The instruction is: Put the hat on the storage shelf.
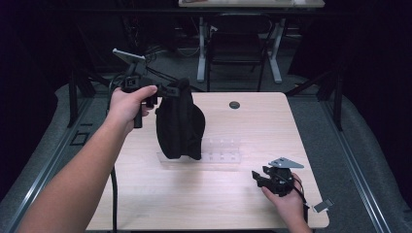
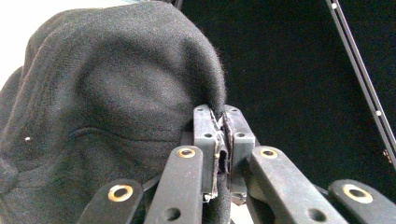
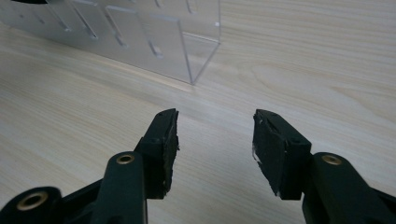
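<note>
Two grippers are in your hands over the table (image 1: 243, 194). Your left gripper (image 1: 167, 90) is raised above the far left part of the tabletop, and its jaws are pinched together on a fold at the top of a black cloth (image 1: 179, 124); in the left gripper view the cloth (image 2: 107, 107) bulges out to the left of the closed gripper (image 2: 221, 135), with a strip of the fabric caught between the two pads. In the high view the cloth hangs down from that grip, and its lower end reaches a clear rack (image 1: 221, 150) that stands near the middle of the table; whether cloth and rack touch I cannot tell. Your right gripper (image 1: 260, 178) sits low at the near right of the table, well apart from the cloth. Its jaws stand apart with nothing between them, as the right gripper view shows: the gripper (image 3: 215, 135) points over bare wood toward a corner of the rack (image 3: 154, 37), which lies a little ahead of it.
</note>
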Tool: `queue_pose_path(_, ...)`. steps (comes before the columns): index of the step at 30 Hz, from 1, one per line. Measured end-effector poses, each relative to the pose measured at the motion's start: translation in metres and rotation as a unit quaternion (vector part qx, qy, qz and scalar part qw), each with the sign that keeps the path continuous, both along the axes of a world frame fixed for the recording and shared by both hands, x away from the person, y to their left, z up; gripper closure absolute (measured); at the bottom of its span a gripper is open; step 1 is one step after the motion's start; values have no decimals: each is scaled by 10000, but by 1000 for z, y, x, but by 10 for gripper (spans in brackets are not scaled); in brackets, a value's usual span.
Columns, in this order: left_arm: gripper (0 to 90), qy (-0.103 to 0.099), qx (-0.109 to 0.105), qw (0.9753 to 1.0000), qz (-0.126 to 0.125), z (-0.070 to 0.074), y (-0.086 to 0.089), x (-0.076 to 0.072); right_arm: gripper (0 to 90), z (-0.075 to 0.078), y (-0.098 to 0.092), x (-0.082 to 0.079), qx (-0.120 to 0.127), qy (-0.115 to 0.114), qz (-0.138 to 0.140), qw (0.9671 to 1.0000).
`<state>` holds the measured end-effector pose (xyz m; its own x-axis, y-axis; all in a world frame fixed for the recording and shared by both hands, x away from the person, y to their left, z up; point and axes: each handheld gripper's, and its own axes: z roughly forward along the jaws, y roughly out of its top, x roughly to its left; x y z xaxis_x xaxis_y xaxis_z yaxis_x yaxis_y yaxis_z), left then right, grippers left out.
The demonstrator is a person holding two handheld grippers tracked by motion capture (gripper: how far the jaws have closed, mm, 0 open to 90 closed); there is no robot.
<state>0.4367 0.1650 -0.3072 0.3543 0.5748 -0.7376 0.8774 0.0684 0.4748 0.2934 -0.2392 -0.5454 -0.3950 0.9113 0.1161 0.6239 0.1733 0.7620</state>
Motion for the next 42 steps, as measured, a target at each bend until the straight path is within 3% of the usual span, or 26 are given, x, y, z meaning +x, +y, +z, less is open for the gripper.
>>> queue_pose_path(16,859,7,-9,10000,-2,1,-2,0,538,22,50,20,-177,13,602,9980)
queue_pose_path(23,859,-26,-10,10000,-37,1,-7,1,542,30,69,25,-89,-17,786,9969)
queue_pose_path(29,858,-37,14,10000,-77,2,-12,2,548,43,96,31,-106,-87,1101,9938)
queue_pose_path(42,858,-24,-2,10000,-65,3,-19,2,555,52,135,37,-188,-29,1584,9872)
